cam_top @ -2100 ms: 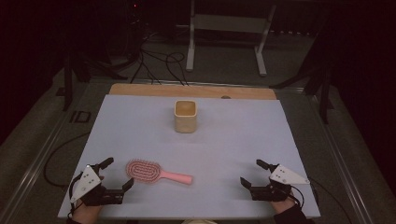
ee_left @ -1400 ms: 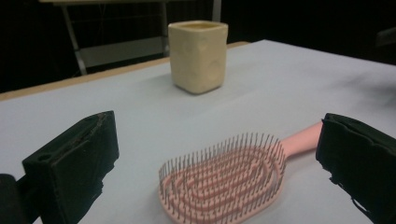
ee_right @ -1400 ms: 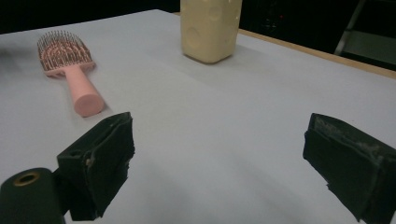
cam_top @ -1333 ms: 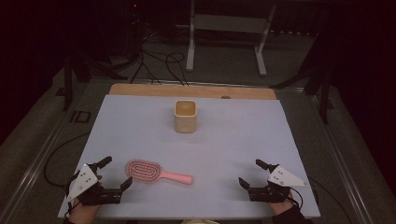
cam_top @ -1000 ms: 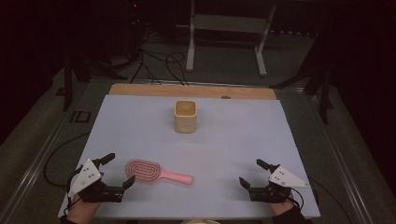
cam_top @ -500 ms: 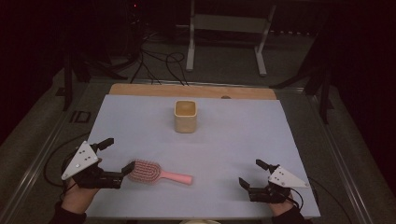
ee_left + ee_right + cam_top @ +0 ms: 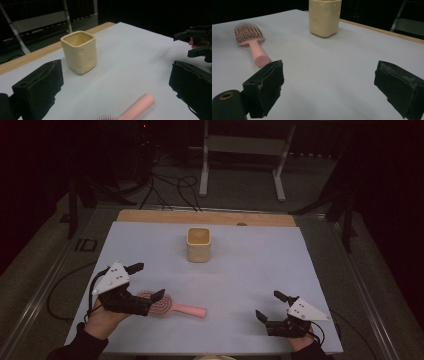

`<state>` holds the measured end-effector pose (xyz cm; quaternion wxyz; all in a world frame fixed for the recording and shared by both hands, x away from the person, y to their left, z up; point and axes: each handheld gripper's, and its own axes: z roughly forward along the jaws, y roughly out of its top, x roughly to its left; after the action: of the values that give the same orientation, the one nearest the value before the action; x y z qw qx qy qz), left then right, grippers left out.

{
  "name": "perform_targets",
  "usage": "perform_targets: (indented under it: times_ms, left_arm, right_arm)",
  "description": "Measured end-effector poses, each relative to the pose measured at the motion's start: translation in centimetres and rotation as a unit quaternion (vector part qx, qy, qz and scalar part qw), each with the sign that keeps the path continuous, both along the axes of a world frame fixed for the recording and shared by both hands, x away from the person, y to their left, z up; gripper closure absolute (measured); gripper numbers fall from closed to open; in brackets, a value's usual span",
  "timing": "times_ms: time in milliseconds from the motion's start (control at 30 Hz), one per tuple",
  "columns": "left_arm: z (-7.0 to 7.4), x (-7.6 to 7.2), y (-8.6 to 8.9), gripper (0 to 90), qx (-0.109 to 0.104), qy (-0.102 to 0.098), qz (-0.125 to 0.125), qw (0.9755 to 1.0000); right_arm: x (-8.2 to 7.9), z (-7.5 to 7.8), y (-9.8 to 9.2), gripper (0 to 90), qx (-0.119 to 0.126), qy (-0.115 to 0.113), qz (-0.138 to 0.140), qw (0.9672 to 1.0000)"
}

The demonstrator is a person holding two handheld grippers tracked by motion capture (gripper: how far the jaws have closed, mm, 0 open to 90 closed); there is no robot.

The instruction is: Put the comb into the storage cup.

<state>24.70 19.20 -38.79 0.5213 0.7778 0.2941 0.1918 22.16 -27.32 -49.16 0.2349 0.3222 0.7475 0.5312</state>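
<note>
Left gripper [image 7: 147,281], jaws spread wide, hangs over the bristle head of the pink hairbrush [image 7: 171,305], whose handle runs rightward, in front of the cream cup [image 7: 199,244]; far right, the right gripper [image 7: 270,306] rests open, well apart

High view above the near edge, facing forward and down, both gripper views low and close over the table [image 7: 260,270], sharing the cream cup [image 7: 79,51].

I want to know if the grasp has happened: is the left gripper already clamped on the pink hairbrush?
No, the left gripper is wide open above the hairbrush, which lies on the table.
</note>
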Motion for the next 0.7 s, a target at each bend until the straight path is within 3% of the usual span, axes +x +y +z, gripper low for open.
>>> perform_targets:
  times_ms: [200, 467, 700]
  left_arm:
    - [-0.6, 0.9, -2.1, 0.4, 0.000, 0.021, -0.015, 0.9997]
    - [-2.0, 1.7, -4.7, 0.5, 0.015, 0.047, -0.038, 0.9981]
    - [-3.8, 2.4, -6.6, 4.4, 0.028, 0.066, -0.039, 0.9967]
  right_arm:
    - [0.0, 0.0, 0.0, 8.5, 0.002, 0.002, 0.002, 1.0000]
    - [0.0, 0.0, 0.0, 8.6, 0.001, -0.001, 0.001, 1.0000]
    - [0.0, 0.0, 0.0, 8.6, 0.000, 0.000, 0.003, 1.0000]
